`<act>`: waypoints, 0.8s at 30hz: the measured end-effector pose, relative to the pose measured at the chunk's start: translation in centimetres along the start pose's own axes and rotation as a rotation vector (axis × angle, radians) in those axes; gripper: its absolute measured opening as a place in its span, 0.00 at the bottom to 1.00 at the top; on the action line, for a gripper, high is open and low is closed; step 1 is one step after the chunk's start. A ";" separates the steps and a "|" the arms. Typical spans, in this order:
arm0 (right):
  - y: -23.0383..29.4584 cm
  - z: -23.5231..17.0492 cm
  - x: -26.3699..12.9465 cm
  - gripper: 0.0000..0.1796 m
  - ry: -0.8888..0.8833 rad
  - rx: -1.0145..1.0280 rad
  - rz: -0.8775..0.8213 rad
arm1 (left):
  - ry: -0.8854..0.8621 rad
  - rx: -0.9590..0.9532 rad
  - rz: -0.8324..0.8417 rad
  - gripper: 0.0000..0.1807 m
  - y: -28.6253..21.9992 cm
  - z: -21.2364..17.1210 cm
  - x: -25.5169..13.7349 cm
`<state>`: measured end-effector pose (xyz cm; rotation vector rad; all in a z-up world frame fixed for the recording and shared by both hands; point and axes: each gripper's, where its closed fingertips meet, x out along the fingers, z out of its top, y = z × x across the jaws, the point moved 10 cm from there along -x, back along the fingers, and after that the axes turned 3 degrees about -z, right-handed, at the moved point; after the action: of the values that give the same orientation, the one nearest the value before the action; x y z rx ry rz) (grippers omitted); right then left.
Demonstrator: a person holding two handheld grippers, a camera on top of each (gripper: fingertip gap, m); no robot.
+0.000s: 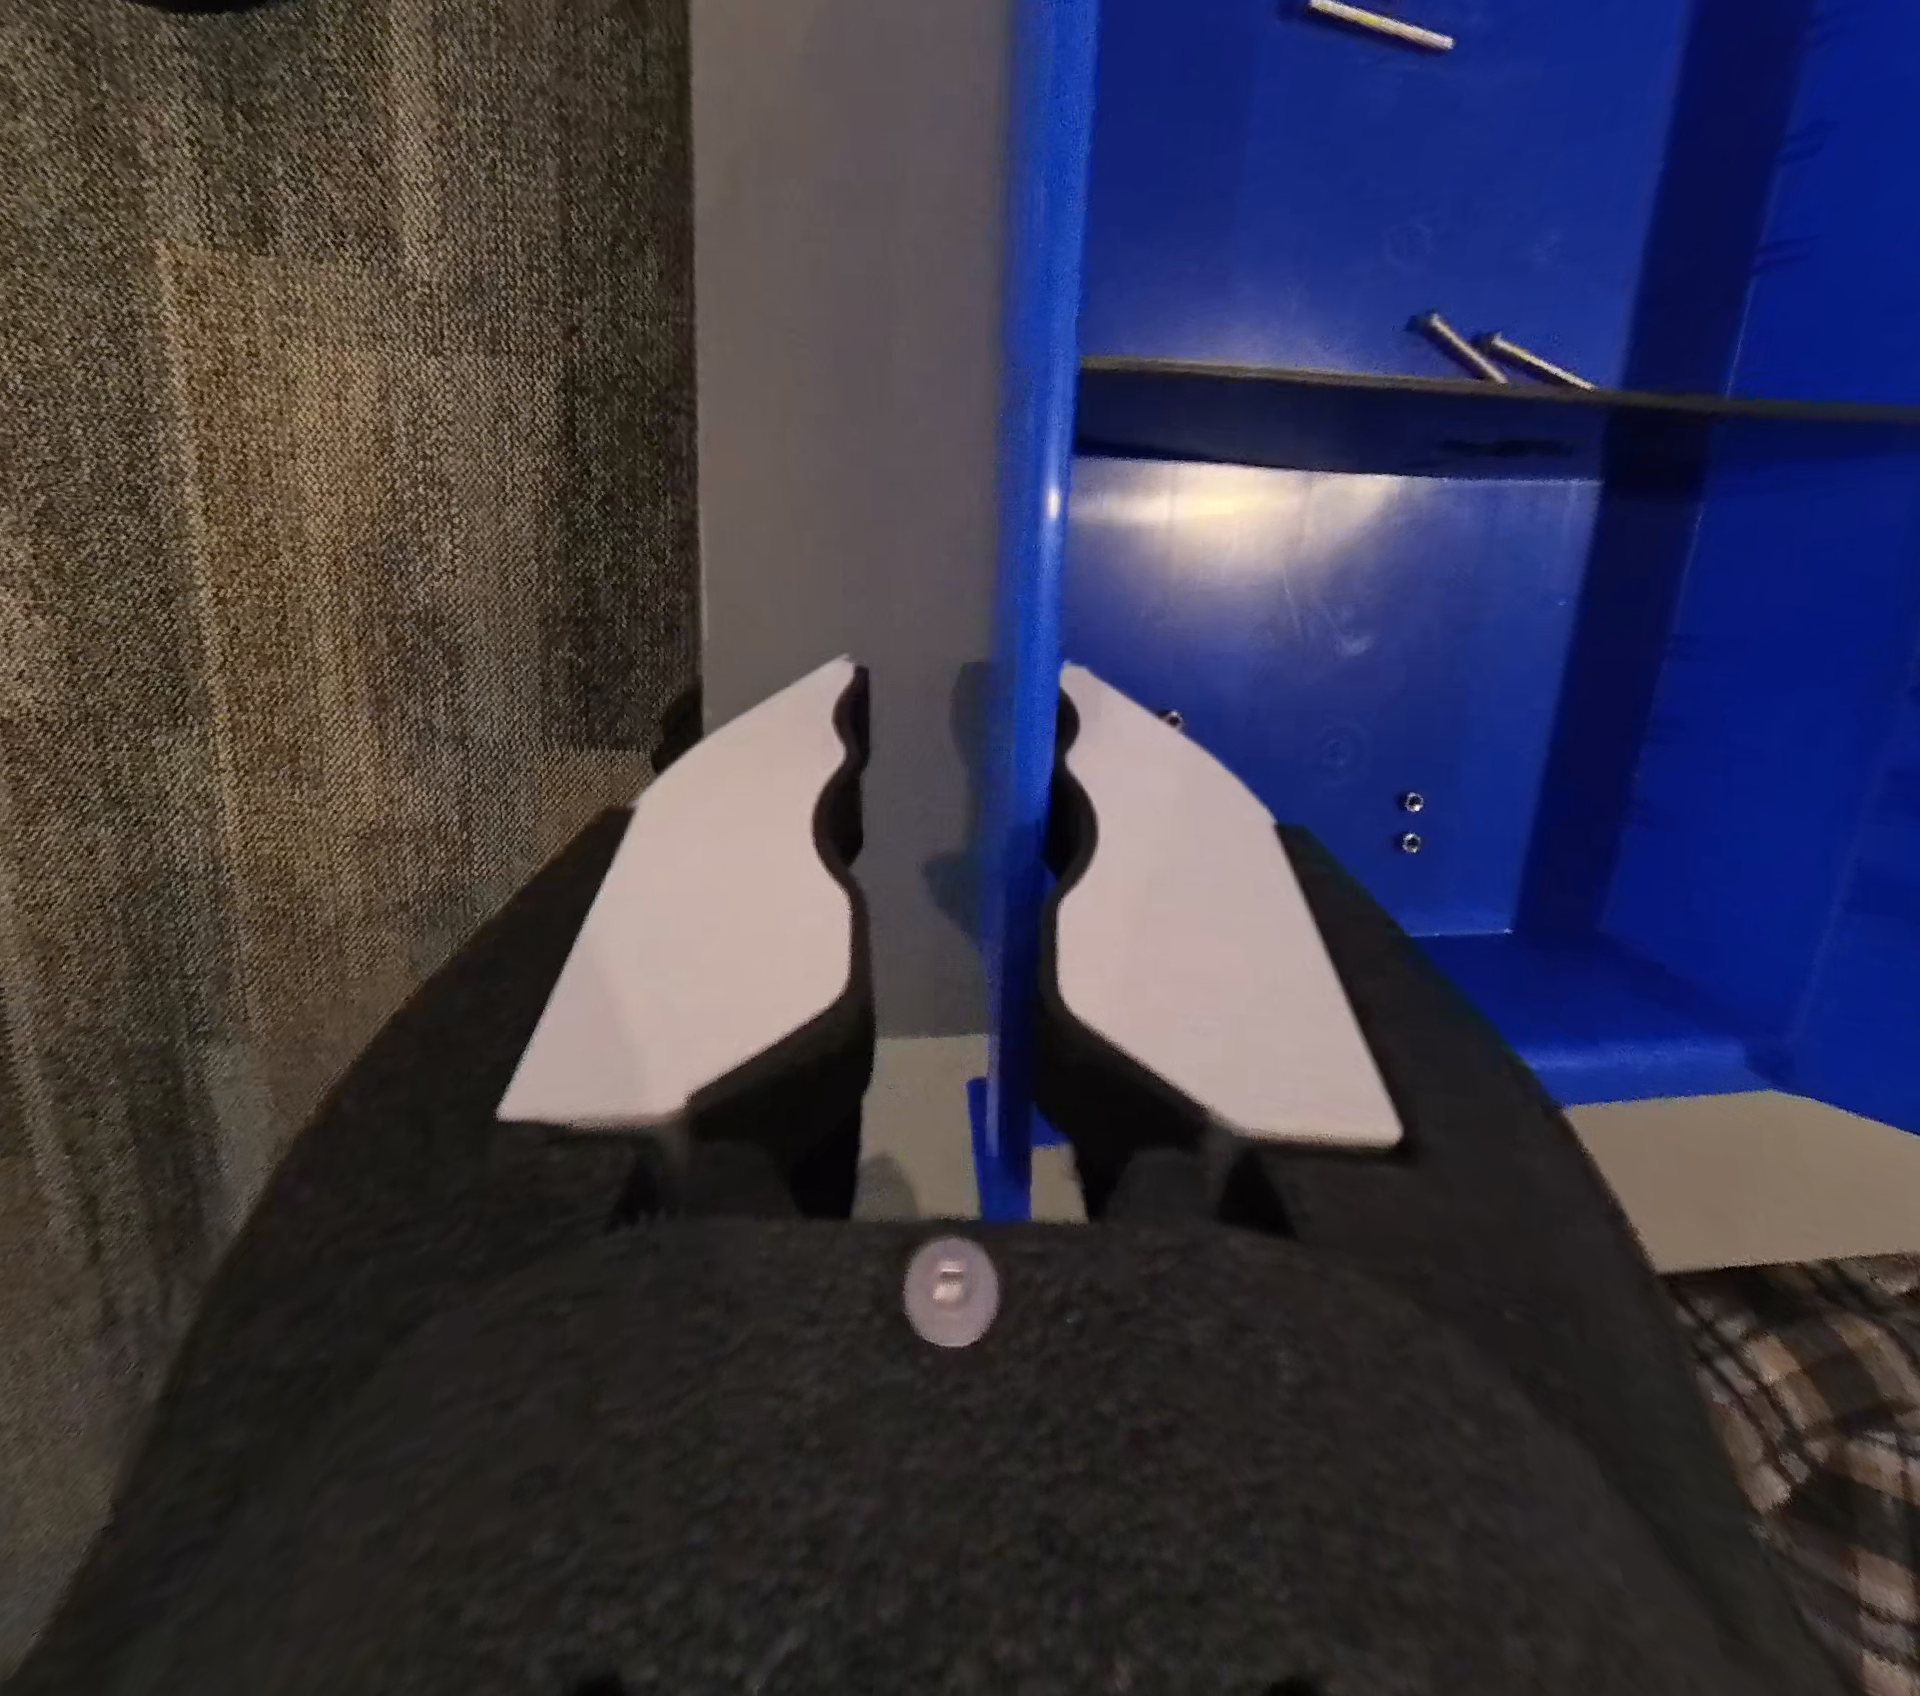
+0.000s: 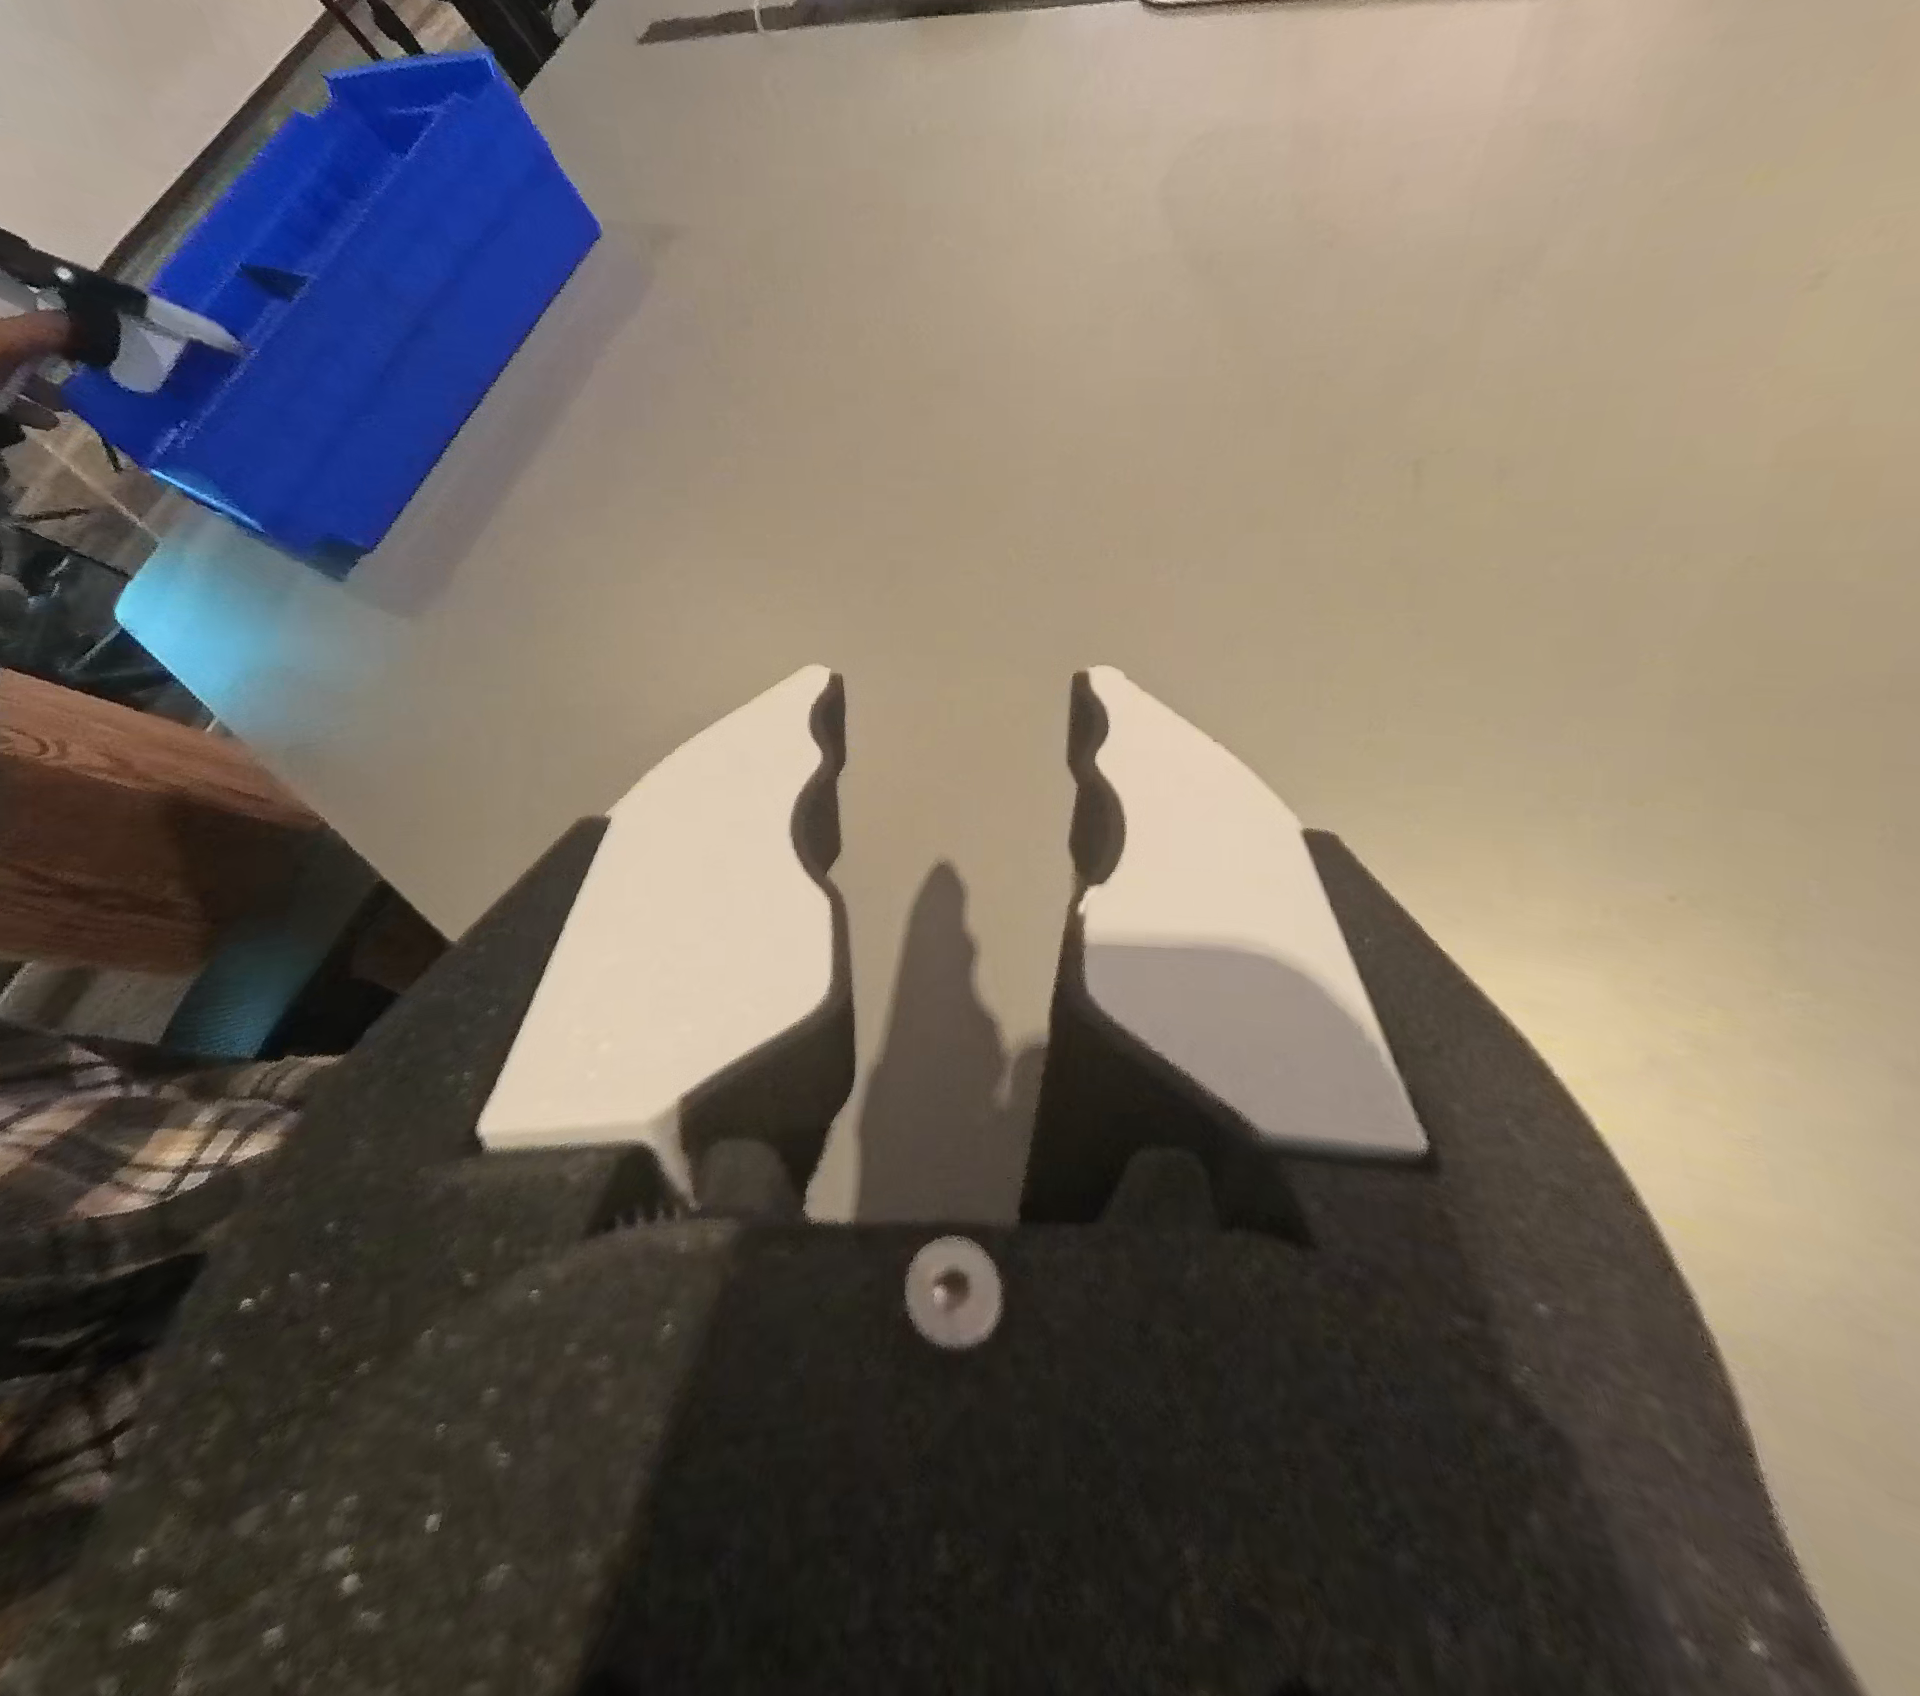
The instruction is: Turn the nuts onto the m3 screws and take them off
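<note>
While the left gripper (image 1: 961,690) is straddling the blue bin's (image 1: 1039,296) side wall, jaws apart, with screws (image 1: 1377,20) and nuts (image 1: 1410,820) lying inside in separate compartments, the right gripper (image 2: 956,685) is hovering, jaws apart and empty, over the grey table (image 2: 1247,399), the bin sitting at its left edge.

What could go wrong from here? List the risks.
1. The left gripper straddles the blue bin's wall, open; closing or pushing may shift or tip the bin, which sits near the table's edge.
2. The nuts are tiny and lie close to the wall, so they look hard to pinch.
3. The right gripper hangs open over bare table, far from the screws.
</note>
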<state>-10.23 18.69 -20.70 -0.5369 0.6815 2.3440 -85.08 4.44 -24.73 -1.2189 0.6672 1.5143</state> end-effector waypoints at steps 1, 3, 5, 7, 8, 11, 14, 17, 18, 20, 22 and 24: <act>0.0 0.0 -0.2 0.23 -0.010 -0.002 -0.001 | -0.021 -0.004 -0.001 0.18 0.1 0.0 -0.4; 0.0 0.0 -0.8 0.24 -0.030 -0.005 -0.008 | -0.100 -0.012 -0.001 0.20 0.3 0.1 -1.8; -0.1 -0.1 -1.3 0.25 -0.048 -0.005 -0.012 | -0.230 -0.012 -0.005 0.19 0.4 0.3 -4.1; -0.2 -0.2 -1.8 0.25 -0.065 -0.002 -0.016 | -0.418 0.022 -0.037 0.21 -0.1 0.4 -7.0; -0.3 -0.3 -2.0 0.25 -0.079 -0.002 -0.016 | -0.536 0.054 -0.073 0.23 -0.6 0.4 -8.6; -0.4 -0.4 -2.4 0.25 -0.118 0.001 -0.012 | -0.870 0.162 -0.219 0.28 -3.0 -0.1 -13.1; -0.3 -0.6 -2.3 0.26 -0.123 0.002 -0.003 | -1.121 0.283 -0.320 0.37 -5.8 -0.7 -15.9; -0.1 -0.9 -2.1 0.26 -0.116 -0.001 0.016 | -1.203 0.418 -0.337 0.40 -8.7 -1.1 -16.7; 0.0 -0.9 -2.1 0.26 -0.118 -0.005 0.016 | -1.210 0.464 -0.342 0.40 -9.6 -1.1 -16.7; 0.1 -1.0 -2.3 0.26 -0.123 -0.012 0.013 | -1.247 0.486 -0.288 0.49 -11.0 -1.0 -16.5; 0.2 -1.0 -2.5 0.26 -0.129 -0.014 0.015 | -1.299 0.536 -0.226 0.49 -12.3 -1.0 -16.3; 0.2 -1.1 -2.7 0.27 -0.130 -0.015 0.013 | -1.374 0.612 -0.167 0.51 -13.5 -1.2 -15.8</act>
<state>-8.15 16.66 -20.08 -0.3837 0.6098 2.3736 -72.86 1.73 -8.09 0.3211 0.0365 1.4461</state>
